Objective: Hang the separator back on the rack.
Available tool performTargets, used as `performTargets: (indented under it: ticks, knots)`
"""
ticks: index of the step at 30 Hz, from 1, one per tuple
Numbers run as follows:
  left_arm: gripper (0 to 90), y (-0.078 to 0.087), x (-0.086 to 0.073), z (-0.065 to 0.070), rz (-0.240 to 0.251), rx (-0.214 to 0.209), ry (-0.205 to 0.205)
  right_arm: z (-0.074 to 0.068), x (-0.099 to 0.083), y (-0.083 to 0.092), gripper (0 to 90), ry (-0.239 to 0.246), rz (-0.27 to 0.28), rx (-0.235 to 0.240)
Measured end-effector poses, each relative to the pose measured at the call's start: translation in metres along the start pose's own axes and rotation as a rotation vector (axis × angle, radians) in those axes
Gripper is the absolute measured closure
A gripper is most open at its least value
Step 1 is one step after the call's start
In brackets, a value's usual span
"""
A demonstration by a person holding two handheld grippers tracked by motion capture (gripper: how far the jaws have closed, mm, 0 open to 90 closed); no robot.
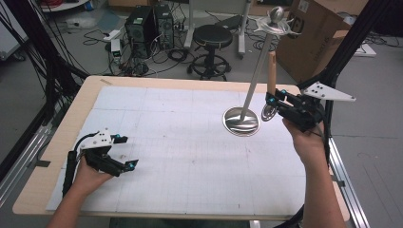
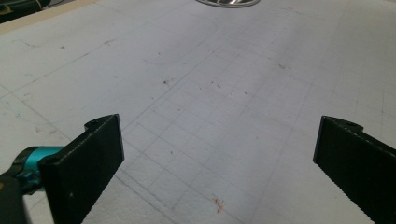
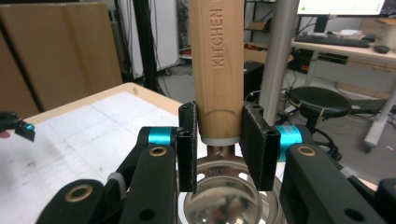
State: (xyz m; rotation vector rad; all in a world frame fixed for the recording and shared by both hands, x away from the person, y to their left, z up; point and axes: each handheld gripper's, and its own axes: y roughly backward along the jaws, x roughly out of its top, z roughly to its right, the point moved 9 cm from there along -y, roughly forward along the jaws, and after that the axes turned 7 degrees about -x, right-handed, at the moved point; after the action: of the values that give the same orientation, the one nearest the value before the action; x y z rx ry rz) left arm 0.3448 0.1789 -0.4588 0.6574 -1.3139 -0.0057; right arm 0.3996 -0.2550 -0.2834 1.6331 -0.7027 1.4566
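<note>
The right gripper (image 1: 272,100) is held above the desk (image 1: 57,156) near its right edge, toward the far side. Its jaws pinch the wooden handle (image 1: 272,71) of a kitchen utensil — in the right gripper view the black jaws press on both sides of the handle (image 3: 218,65), just above its pale collar, and the word KITCHEN is stamped into the wood. The handle points upward; below the jaws hangs the utensil's shiny metal head (image 3: 224,196), round and perforated near its rim. In the high view that metal head (image 1: 269,113) sits just beside the round base (image 1: 241,121) of a metal stand, whose slanted pole (image 1: 256,71) rises to a small top piece (image 1: 277,21) with a ball on it. The base rests on the white gridded mat (image 1: 180,142), right of the desk's middle.

The left gripper (image 1: 124,152) is near the desk's left edge, toward the near side — its jaws spread wide apart, nothing between them. The left gripper view shows the two black jaws far apart over the bare mat (image 2: 210,93), with the stand's base (image 2: 228,3) at the top edge.
</note>
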Motion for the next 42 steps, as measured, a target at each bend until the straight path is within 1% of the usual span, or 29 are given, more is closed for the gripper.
performTargets:
  ticks: [9,17,23,25,27,34,42]
  knots:
    - [2.3,0.000,0.000,0.000,0.000,-0.001,0.003,0.005,0.012,0.008,68.6,-0.014,0.029,-0.023]
    - [2.3,0.000,0.000,0.000,0.000,0.000,0.003,0.007,0.023,0.010,68.6,-0.004,0.051,-0.040]
    - [2.3,0.000,-0.001,0.000,-0.002,-0.001,0.002,0.009,0.027,0.009,68.5,-0.004,0.049,-0.054]
    - [2.3,0.000,0.000,0.000,0.000,0.000,0.003,0.009,0.028,0.009,68.5,-0.011,0.048,-0.056]
    - [2.3,0.000,0.000,0.000,0.001,-0.001,0.002,0.010,0.028,0.007,68.4,-0.006,0.045,-0.055]
    - [2.3,0.000,0.000,0.000,0.000,0.001,0.002,0.013,0.032,0.004,68.5,-0.020,0.040,-0.063]
    - [2.3,0.000,0.000,0.000,0.001,0.002,0.004,0.016,0.035,-0.002,68.4,-0.010,0.024,-0.071]
